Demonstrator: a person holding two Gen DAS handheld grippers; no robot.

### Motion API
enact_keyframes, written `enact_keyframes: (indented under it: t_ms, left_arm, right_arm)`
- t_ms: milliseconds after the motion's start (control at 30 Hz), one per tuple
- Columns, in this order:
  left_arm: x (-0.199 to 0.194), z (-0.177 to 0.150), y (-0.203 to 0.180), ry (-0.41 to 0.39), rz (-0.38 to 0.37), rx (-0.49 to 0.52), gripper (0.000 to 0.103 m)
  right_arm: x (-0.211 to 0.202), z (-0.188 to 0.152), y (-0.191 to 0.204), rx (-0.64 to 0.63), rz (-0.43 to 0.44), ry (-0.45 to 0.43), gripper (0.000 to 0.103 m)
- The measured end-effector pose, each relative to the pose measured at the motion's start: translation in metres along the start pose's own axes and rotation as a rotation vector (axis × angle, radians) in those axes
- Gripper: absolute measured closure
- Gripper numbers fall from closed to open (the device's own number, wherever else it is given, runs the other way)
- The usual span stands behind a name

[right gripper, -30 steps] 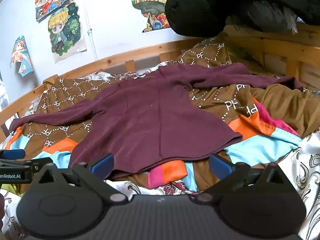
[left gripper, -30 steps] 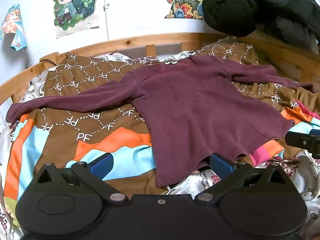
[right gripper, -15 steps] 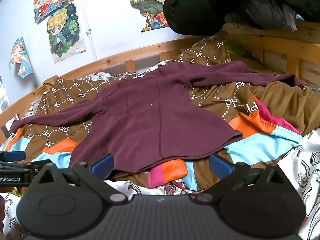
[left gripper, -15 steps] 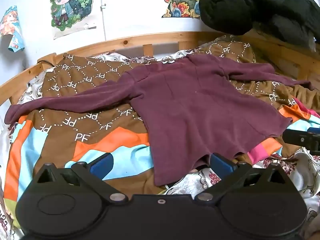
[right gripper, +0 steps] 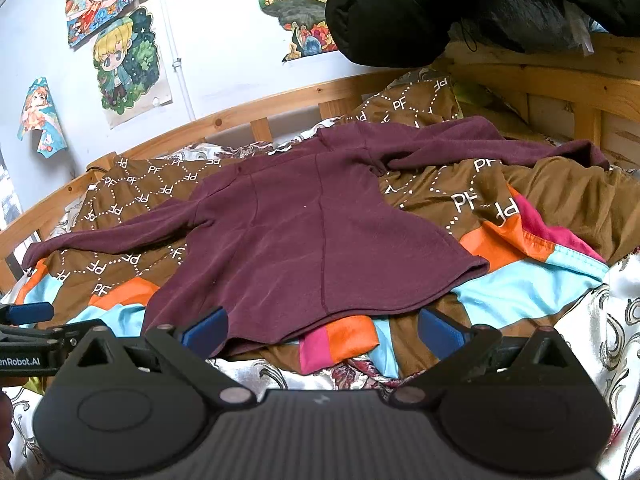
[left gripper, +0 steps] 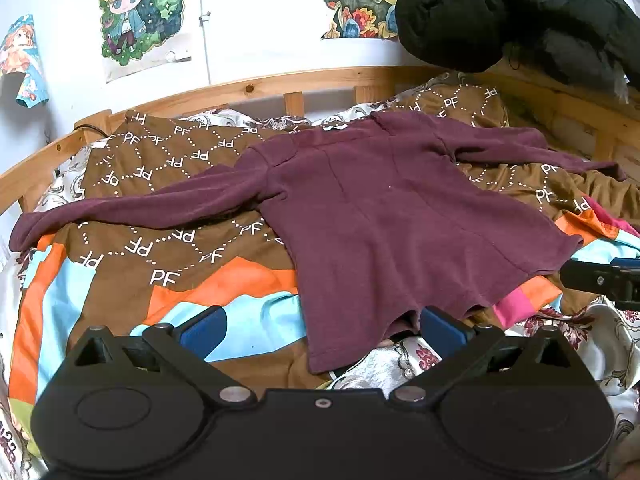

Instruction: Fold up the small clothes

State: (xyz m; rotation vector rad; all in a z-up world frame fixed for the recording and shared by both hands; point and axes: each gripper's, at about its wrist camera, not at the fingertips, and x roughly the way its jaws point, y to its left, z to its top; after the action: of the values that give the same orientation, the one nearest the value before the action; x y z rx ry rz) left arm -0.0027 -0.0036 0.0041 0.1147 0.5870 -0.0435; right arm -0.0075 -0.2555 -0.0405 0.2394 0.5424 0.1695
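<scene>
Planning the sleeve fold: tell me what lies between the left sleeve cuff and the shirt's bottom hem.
Only the patterned quilt, seen in the left wrist view, between sleeve cuff and maroon shirt hem.

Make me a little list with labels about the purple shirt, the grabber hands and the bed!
shirt: maroon long-sleeved top, spread flat, not folded yet
sleeves: both stretched out sideways
under it: patterned brown, orange and blue blanket on a wooden-framed bed
left gripper: open, at the hem's near left corner, holding nothing
right gripper: open, at the hem, holding nothing
wall: cartoon posters
top right: black bundle, cannot tell what
</scene>
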Motion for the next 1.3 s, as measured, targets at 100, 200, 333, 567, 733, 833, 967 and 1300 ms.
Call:
enact_keyframes:
  t_ms: [100, 200, 333, 567, 733, 833, 967, 1300]
  left_arm:
    - [0.0001, 0.0002, 0.0, 0.0, 0.001, 0.0, 0.001]
    - [-0.0001, -0.0004, -0.0001, -0.001, 0.001, 0.0, 0.001]
    - [0.0001, -0.0007, -0.0002, -0.001, 0.002, 0.002, 0.001]
    - [0.0001, -0.0011, 0.0002, -0.002, 0.001, 0.001, 0.001]
    - [-0.0002, -0.0016, 0.0009, -0.001, 0.0, -0.005, 0.001]
    - [0.0, -0.0022, 0.0016, -0.001, 0.001, -0.005, 0.001]
    - [0.0001, -0.0021, 0.0016, -0.001, 0.0, -0.005, 0.001]
    - [0.0002, -0.0023, 0.0026, 0.001, 0.0, -0.007, 0.001]
  right_arm:
    - [-0.0004, 0.0006, 0.0001, -0.002, -0.002, -0.002, 0.0]
    - [-0.001, 0.0002, 0.0005, -0.008, 0.0, -0.008, 0.0]
    - [-0.0012, -0.0006, 0.0008, -0.008, 0.001, -0.007, 0.0]
    - [-0.001, -0.0002, 0.0007, -0.008, 0.001, -0.007, 0.0]
    - [-0.0012, -0.0005, 0.0005, -0.006, 0.001, -0.005, 0.0]
    - [-0.0014, -0.0007, 0.0004, -0.004, 0.003, -0.006, 0.0]
    - [-0.0012, -0.0005, 0.0001, -0.003, 0.003, -0.006, 0.0]
    - [-0.0014, -0.0001, -0.0011, 0.004, 0.001, -0.003, 0.0]
